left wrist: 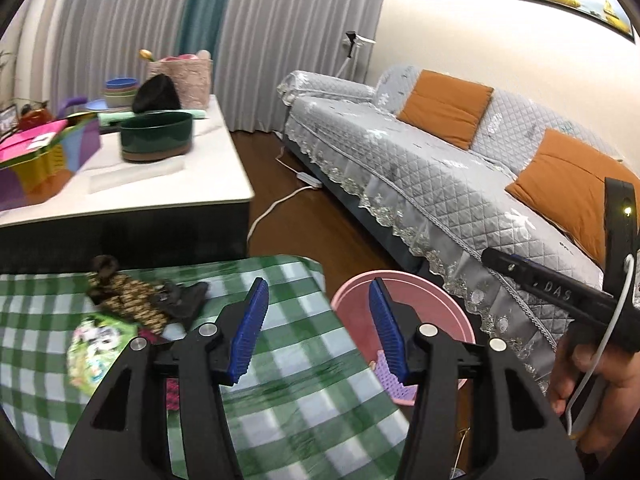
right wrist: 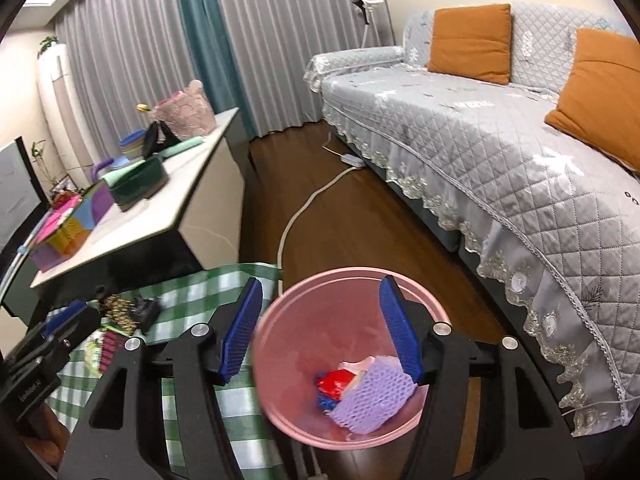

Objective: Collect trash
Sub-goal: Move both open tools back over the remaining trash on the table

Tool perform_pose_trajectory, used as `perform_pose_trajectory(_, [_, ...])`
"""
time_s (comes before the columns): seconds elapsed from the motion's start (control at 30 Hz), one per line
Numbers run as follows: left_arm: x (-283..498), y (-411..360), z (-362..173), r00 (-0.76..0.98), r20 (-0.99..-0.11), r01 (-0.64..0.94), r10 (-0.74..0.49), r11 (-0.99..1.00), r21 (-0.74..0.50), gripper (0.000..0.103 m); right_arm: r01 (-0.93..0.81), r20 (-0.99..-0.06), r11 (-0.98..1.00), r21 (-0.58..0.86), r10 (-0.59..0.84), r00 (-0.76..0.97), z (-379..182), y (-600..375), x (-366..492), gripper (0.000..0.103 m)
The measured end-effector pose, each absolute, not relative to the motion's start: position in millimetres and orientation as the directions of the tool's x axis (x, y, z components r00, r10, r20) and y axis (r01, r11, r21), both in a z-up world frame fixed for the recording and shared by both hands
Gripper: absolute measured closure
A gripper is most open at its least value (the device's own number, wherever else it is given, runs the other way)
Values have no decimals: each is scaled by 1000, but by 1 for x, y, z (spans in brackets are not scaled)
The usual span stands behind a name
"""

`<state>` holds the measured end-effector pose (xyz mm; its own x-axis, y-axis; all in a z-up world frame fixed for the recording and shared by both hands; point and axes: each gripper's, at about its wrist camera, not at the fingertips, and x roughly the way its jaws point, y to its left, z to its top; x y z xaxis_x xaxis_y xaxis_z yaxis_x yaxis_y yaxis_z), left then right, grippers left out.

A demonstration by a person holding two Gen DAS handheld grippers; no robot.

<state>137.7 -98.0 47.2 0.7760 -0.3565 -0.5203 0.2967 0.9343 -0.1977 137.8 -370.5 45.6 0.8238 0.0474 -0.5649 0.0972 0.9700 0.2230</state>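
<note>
Your right gripper (right wrist: pixel 320 332): lower centre of its view, blue pads spread wide, nothing between them, poised over the pink bin (right wrist: pixel 280 360).

Bin contents: purple foam net (right wrist: pixel 372 396), red wrapper (right wrist: pixel 336 382) and a pale scrap, low in the frame just beside the right pad.

Your left gripper (left wrist: pixel 318 330): lower centre of its view, parted wide and empty, above the edge of the green checked cloth (left wrist: pixel 296 380), bin at its right.

Remaining trash: green packet (left wrist: pixel 98 346) at lower left of the left view, patterned brown wrapper (left wrist: pixel 128 300) and dark crumpled piece (left wrist: pixel 182 300) beyond it, all left of the pads, apart from them.

Beyond: white counter (left wrist: pixel 208 184) with a dark green pot (left wrist: pixel 157 136), upper left; grey sofa (left wrist: pixel 420 184) with orange cushions (left wrist: pixel 446 106), right.
</note>
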Motion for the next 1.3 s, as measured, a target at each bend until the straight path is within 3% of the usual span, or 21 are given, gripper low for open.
perform_pose_trajectory(0.17, [117,-73,53,794,-512,267,-327,945,-190,53,52,-539,971,232,84,838,61,-350,127,42])
perform_pose_trajectory(0.47, [87,-17,69,844,-484,171,-232,971,-167,77,-58,-513,978,199,155,844,73,-307,121,42])
perform_pose_trajectory(1.03, [71,72,46,869,-494,-51,-24,989,-139,82,-234,-512,955,183,296,806,62,-231,132,44])
perform_pose_trajectory(1.3, [84,98,24,843,-538,-83,-26,981,-177,82,-310,-547,930,196,366,753,43,-186,151,44])
